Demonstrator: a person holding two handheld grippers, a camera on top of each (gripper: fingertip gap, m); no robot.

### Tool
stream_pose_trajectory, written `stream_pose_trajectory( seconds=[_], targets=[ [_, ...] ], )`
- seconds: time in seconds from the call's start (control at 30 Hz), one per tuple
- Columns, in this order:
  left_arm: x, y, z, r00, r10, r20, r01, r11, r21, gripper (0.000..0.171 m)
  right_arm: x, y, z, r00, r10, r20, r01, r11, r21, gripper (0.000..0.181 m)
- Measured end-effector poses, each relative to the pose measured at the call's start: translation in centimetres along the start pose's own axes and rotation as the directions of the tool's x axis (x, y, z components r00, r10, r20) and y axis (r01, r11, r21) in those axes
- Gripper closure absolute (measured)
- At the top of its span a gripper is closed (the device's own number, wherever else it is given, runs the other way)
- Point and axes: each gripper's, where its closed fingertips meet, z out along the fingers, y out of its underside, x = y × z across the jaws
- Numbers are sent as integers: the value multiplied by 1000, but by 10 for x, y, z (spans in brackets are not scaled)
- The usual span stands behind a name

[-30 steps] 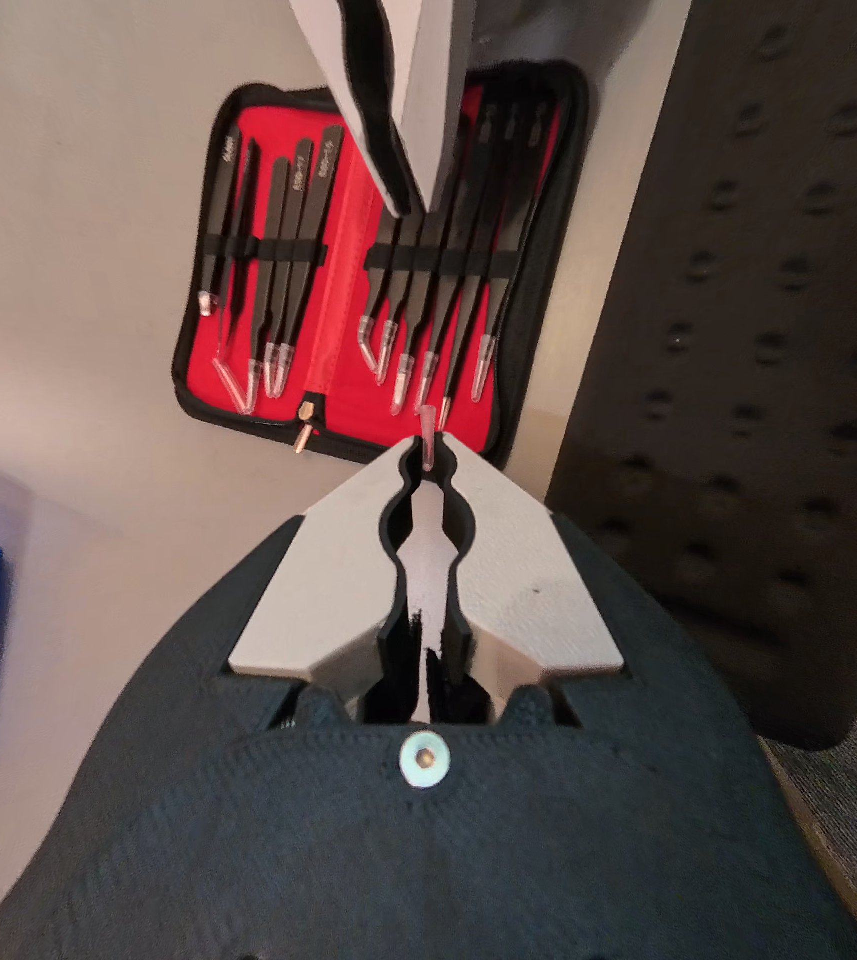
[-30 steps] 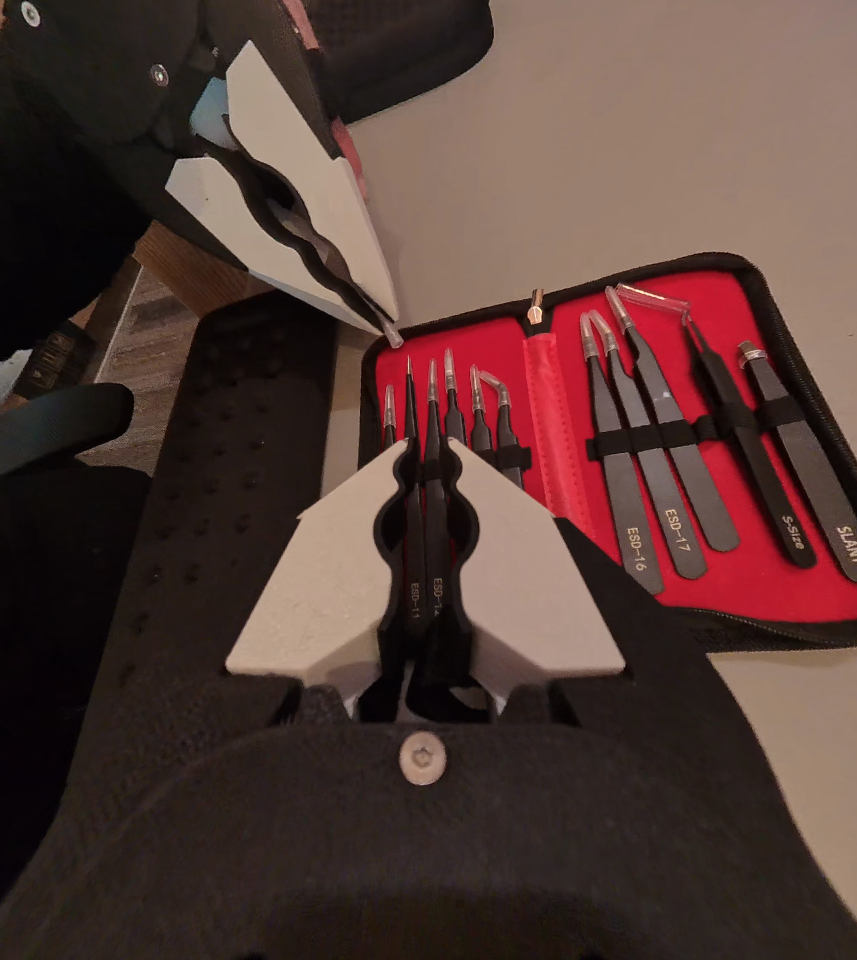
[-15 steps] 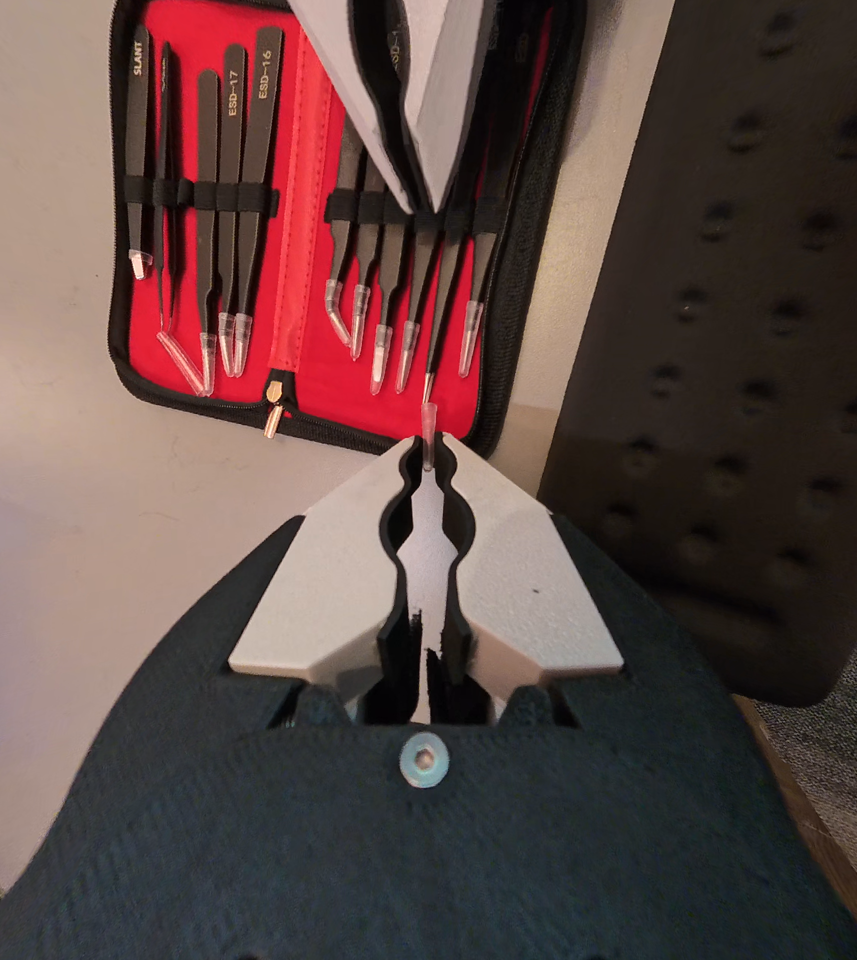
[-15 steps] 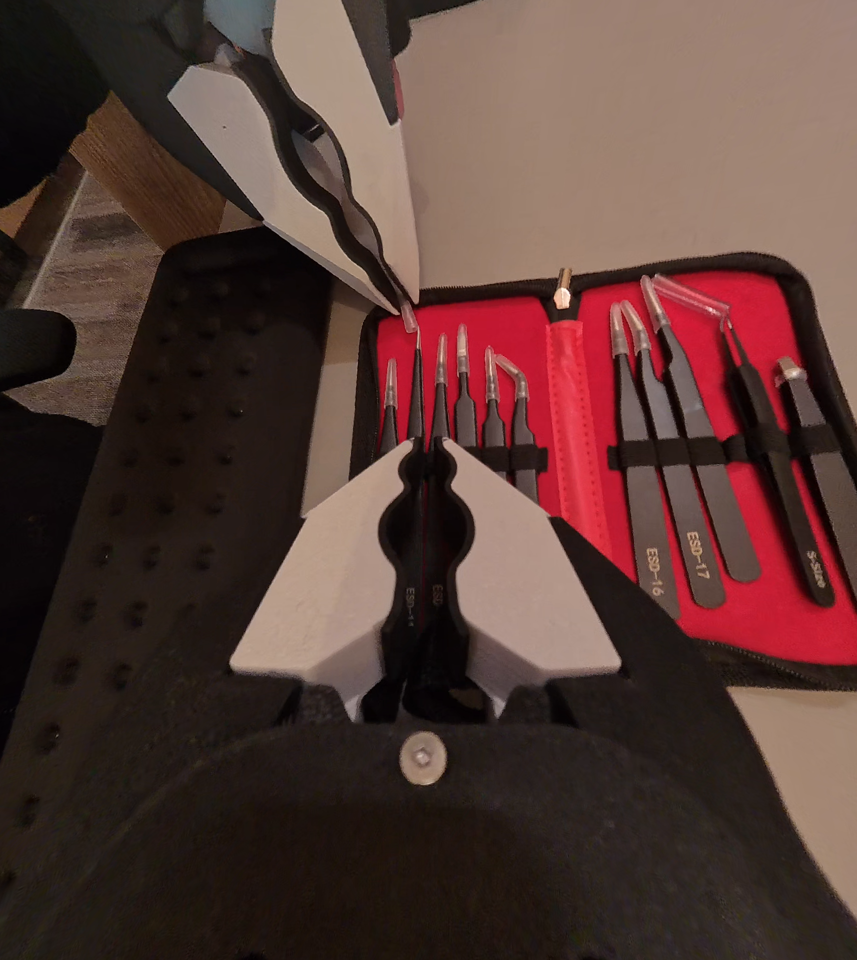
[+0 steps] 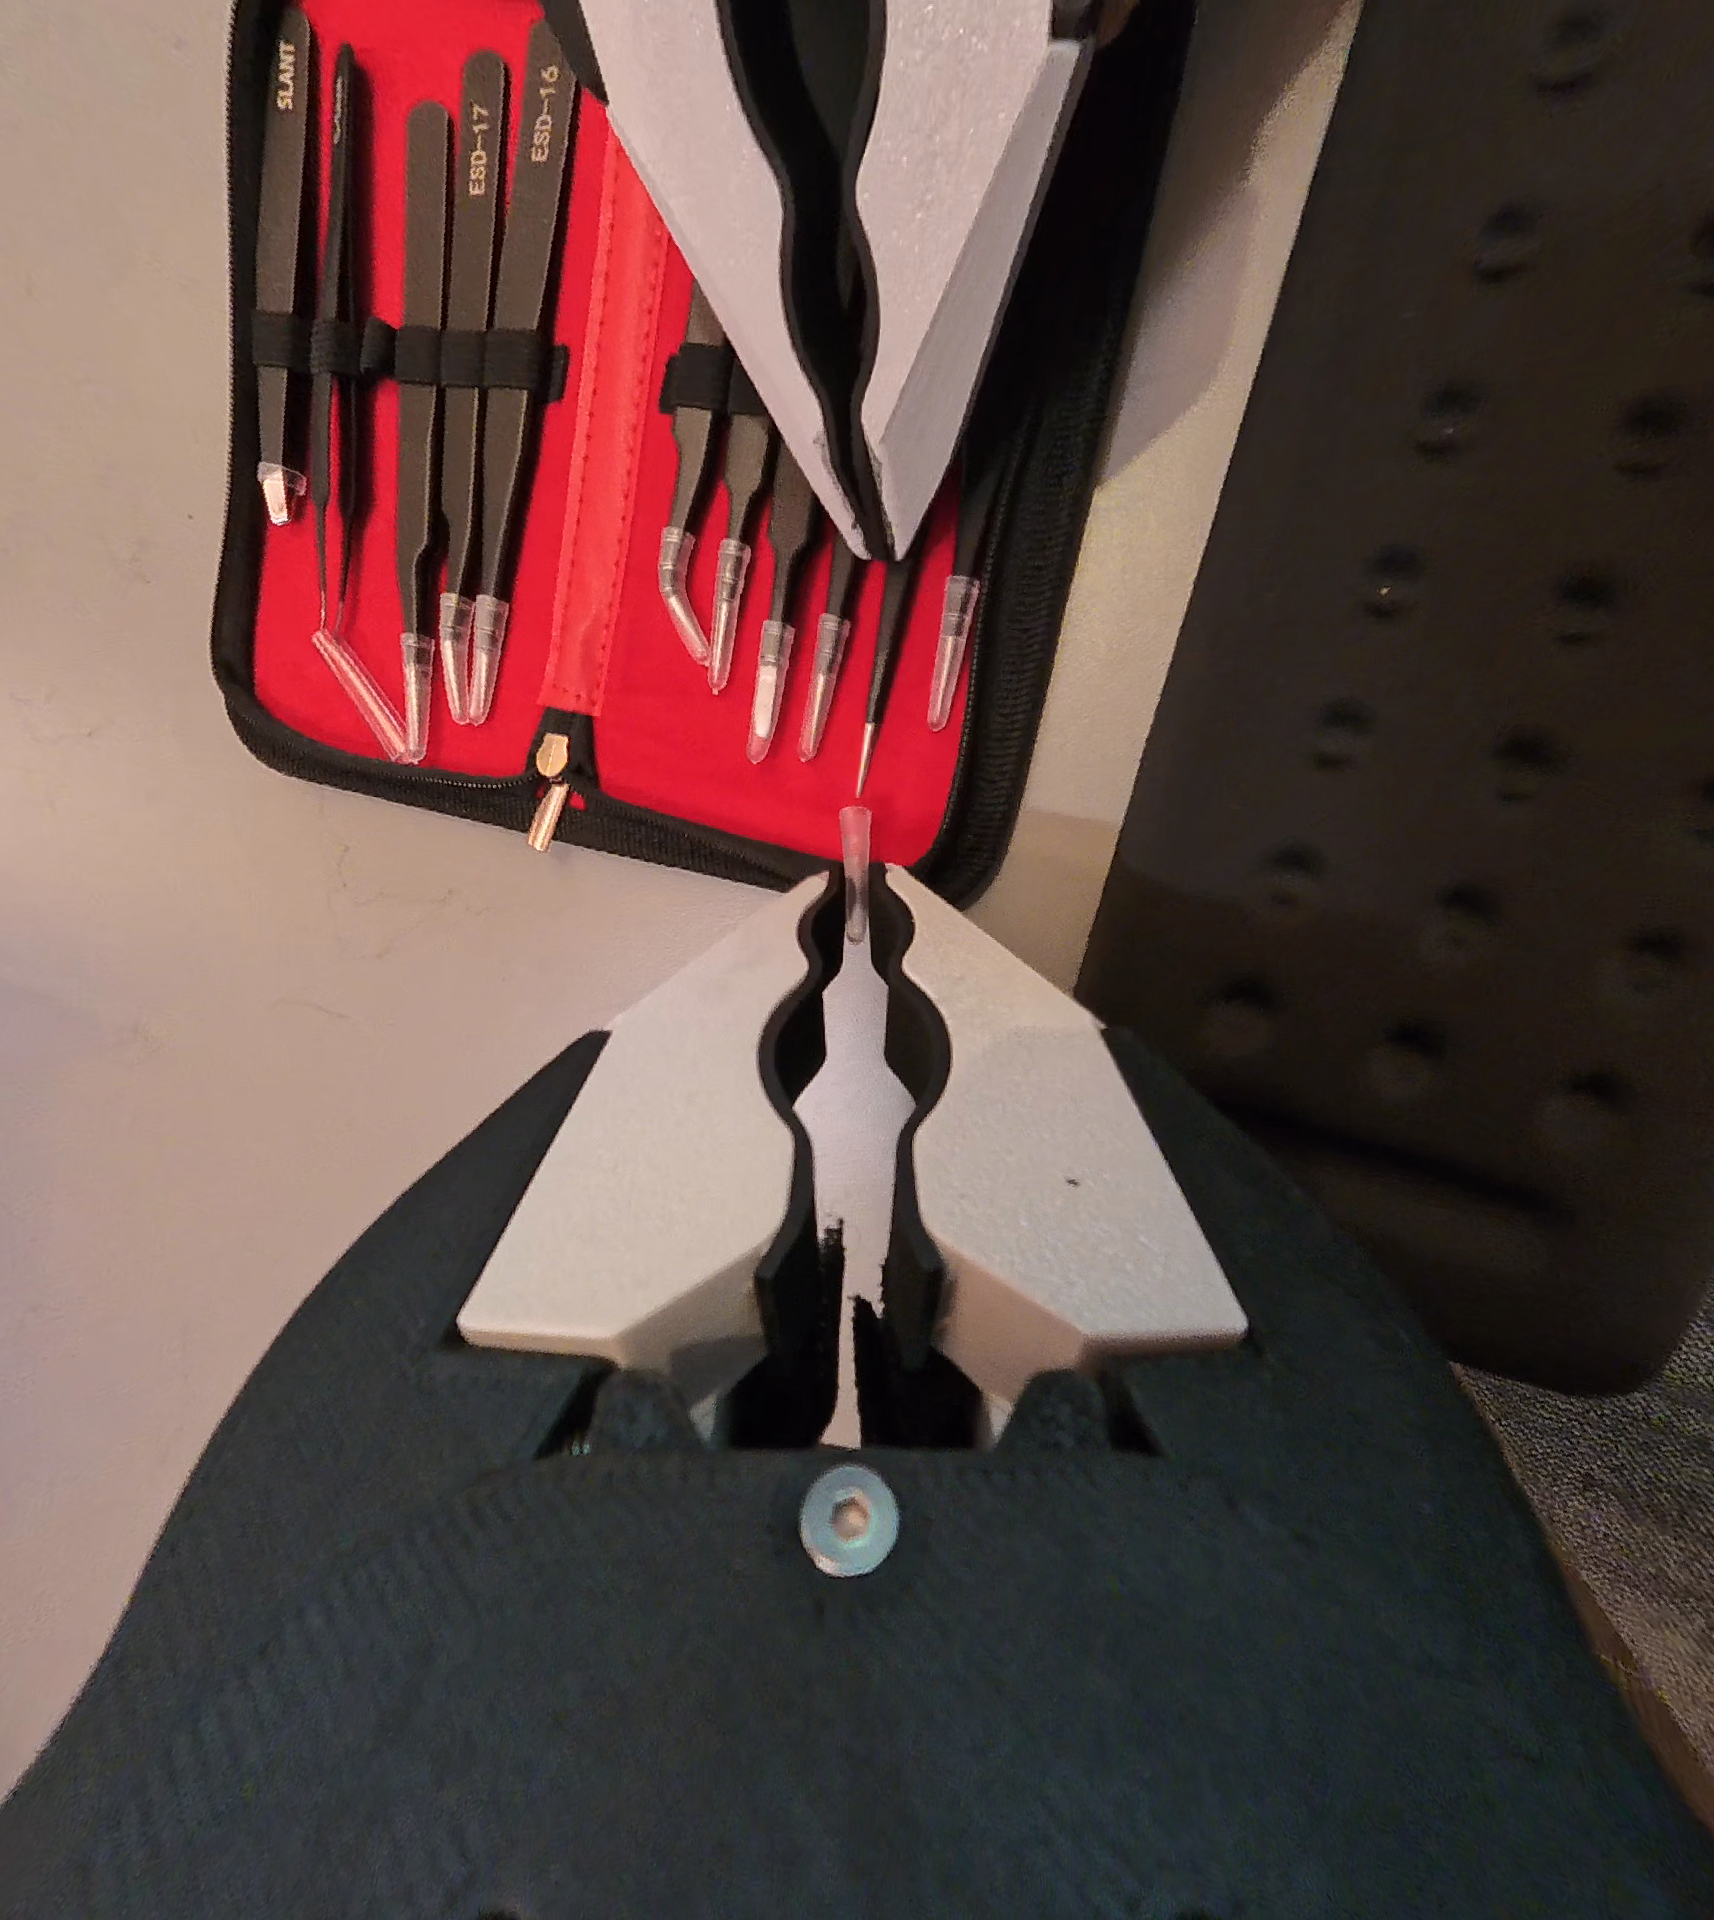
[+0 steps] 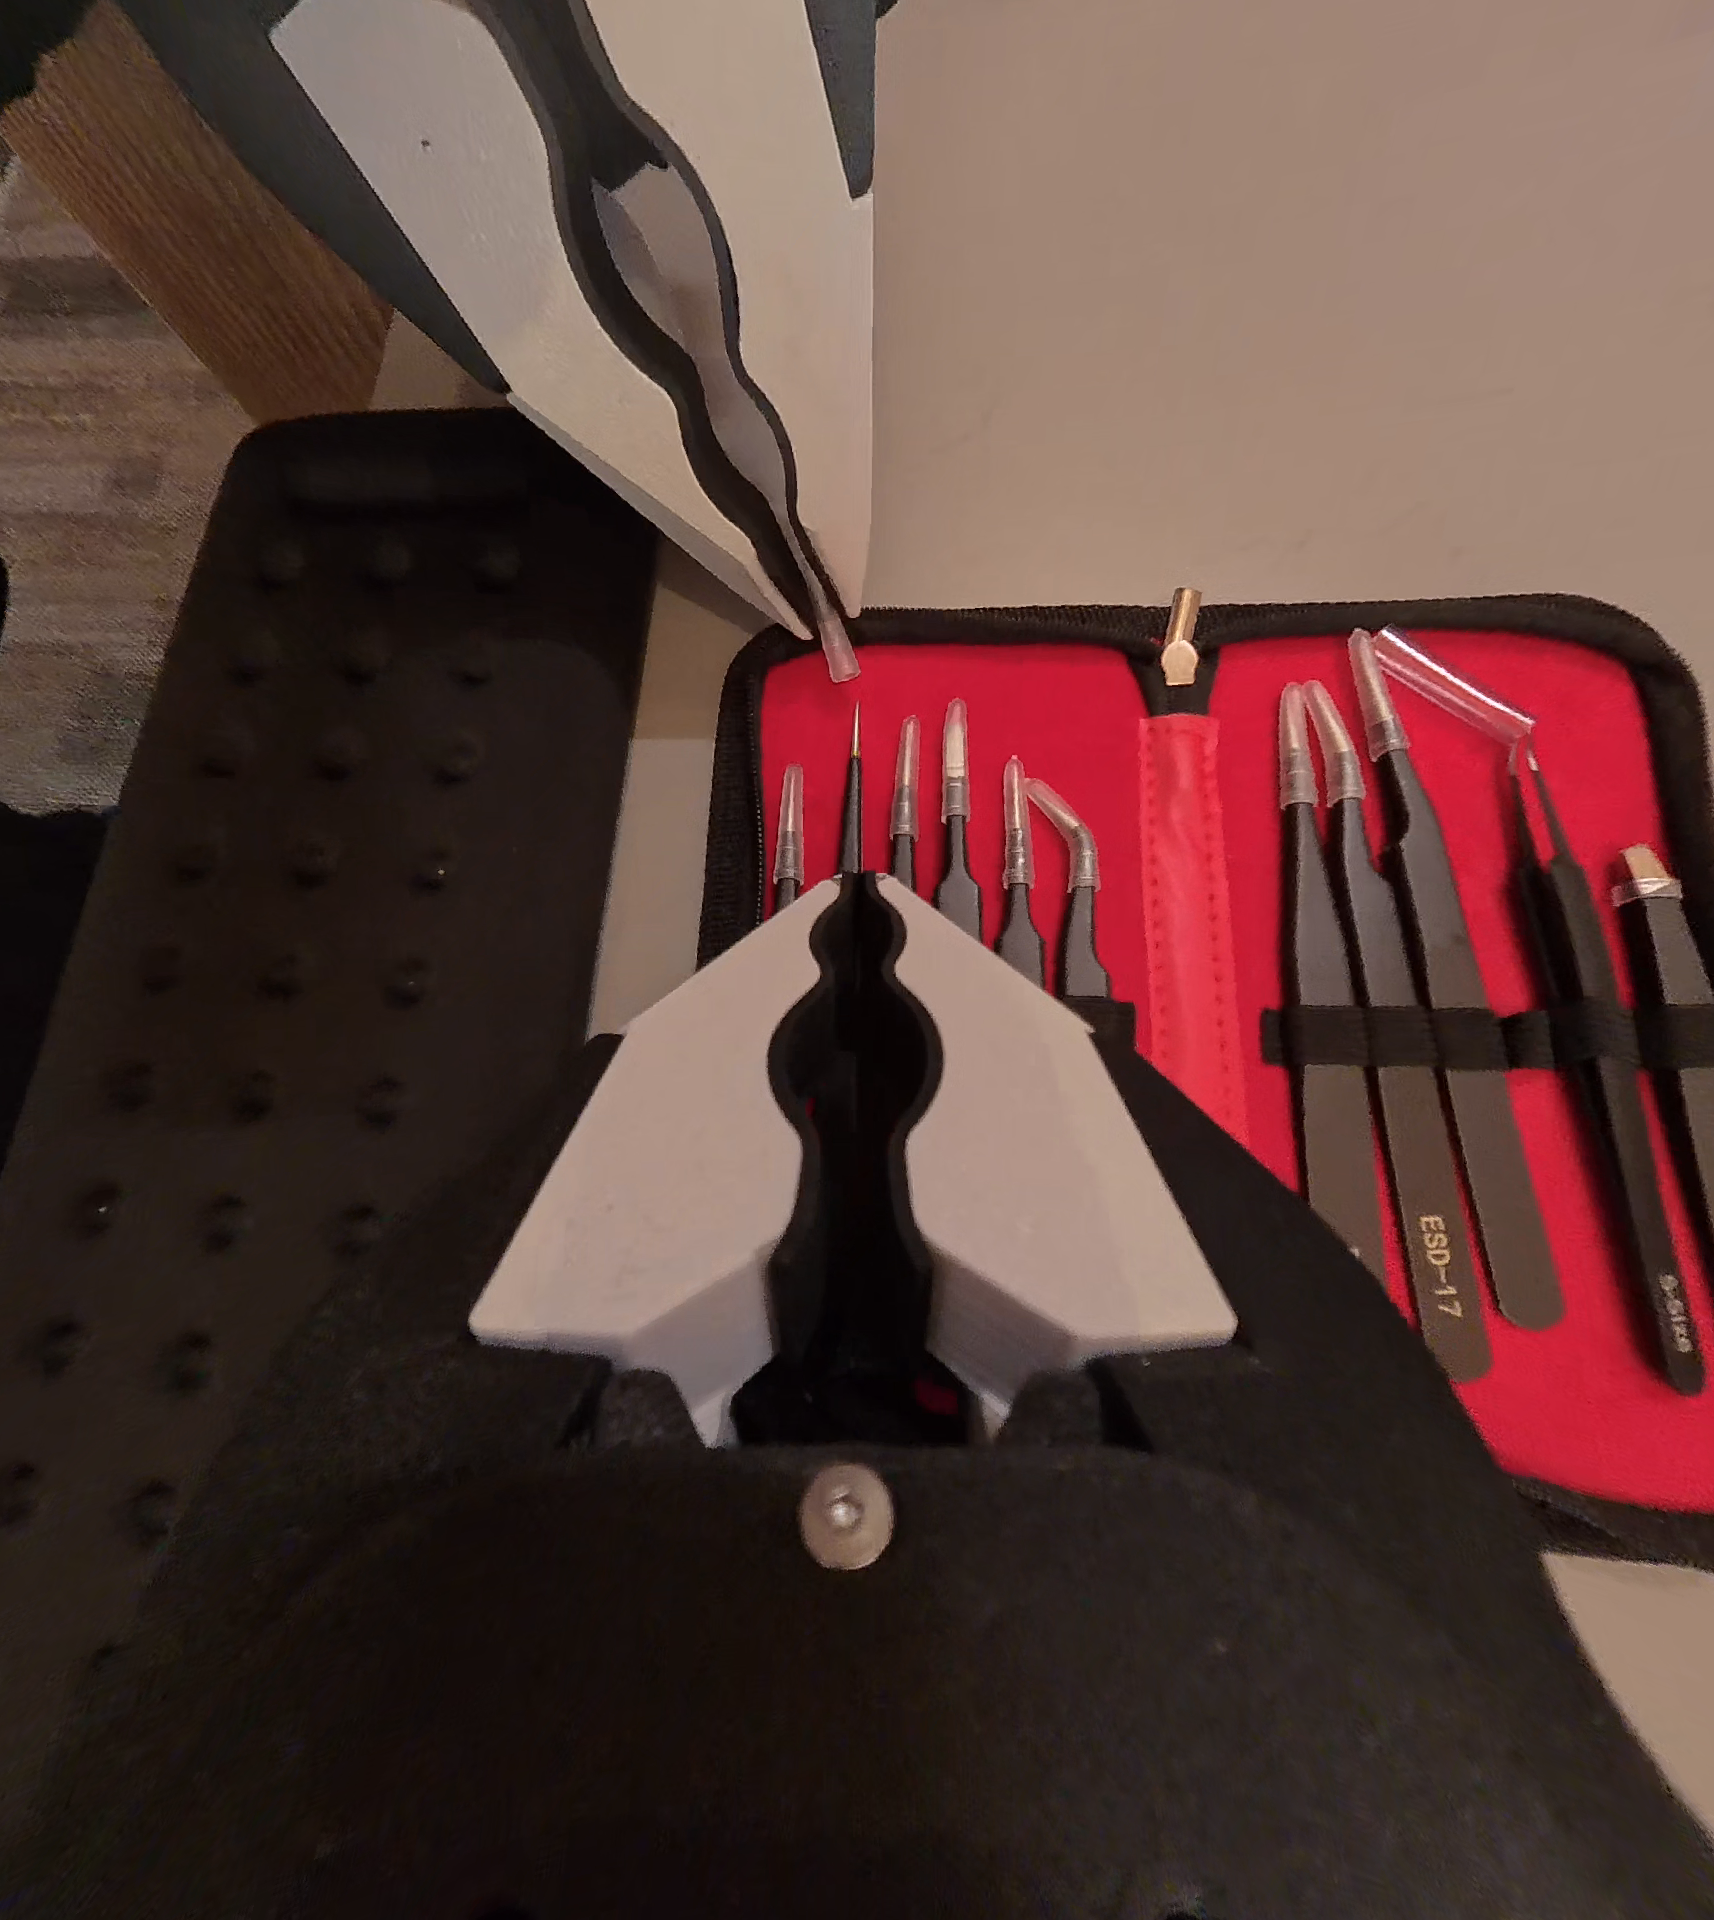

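An open black zip case [image 5: 687, 790] with red lining lies on a beige table and holds several black tweezers under elastic bands. My left gripper [image 5: 853, 896] is shut on a small clear tip cap [image 5: 853, 847], just off the case's near edge. My right gripper [image 6: 858, 883] is shut on a thin pointed tweezer [image 6: 853, 805] in the case [image 6: 1092, 748]; its bare tip [image 5: 866, 748] points at the cap across a small gap. The right wrist view shows the left gripper [image 6: 811, 615] with the cap [image 6: 837, 657]. The left wrist view shows the right gripper [image 5: 874, 530] from above.
A black dimpled pad [image 5: 1455, 623] lies right beside the case, on the left in the right wrist view [image 6: 313, 935]. The other tweezers [image 6: 1404, 1039] have clear caps on their tips. A wooden edge [image 6: 188, 239] and carpet lie beyond the table. There is about 6 cm between the tips of the two grippers.
The clear cap has come off the thin tweezer's tip and stays in my left gripper. A gap has opened between cap and bare tip. Both views have drawn closer to the case.
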Motion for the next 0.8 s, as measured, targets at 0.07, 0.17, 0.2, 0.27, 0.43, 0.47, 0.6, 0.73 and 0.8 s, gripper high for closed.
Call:
stream_pose_trajectory(
  seconds=[0.07, 0.17, 0.2, 0.27, 0.43, 0.47, 0.6, 0.73, 0.8],
  targets=[
    [0, -1, 1, 1000, 6, -11, -7, 1000, -6, 171, -1, 0, 0, 1000, -2, 7, 2, 1000, 5, 181],
    [1, -1, 3, 999, -1, -33, 0, 999, -32, 171, -2, 0, 0, 1000, 0, 13, 0, 1000, 13, 181],
    [0, -1, 3, 999, -1, -41, 0, 999, -42, 171, -3, 1, -1, 1000, 3, 16, -3, 1000, 14, 181],
    [0, 0, 3, 999, 8, -54, -11, 998, -66, 171, -2, 1, -1, 1000, 7, 22, -8, 1000, 17, 181],
    [0, 0, 4, 996, 31, -85, -41, 992, -121, 171, -2, 1, -1, 999, 15, 30, -16, 1000, 24, 181],
    [-1, -1, 4, 995, 40, -86, -50, 991, -125, 171, -2, 1, -1, 999, 16, 31, -17, 1000, 25, 181],
    [-2, -1, 4, 994, 40, -98, -51, 992, -118, 171, -2, 1, -2, 999, 21, 33, -22, 999, 29, 181],
    [0, -3, 6, 993, 32, -111, -41, 996, -78, 171, -2, 2, -2, 998, 35, 45, -37, 999, 34, 181],
    [-1, -4, 5, 993, 26, -113, -33, 997, -63, 171, -2, 2, -3, 998, 36, 45, -37, 999, 35, 181]
  ],
)
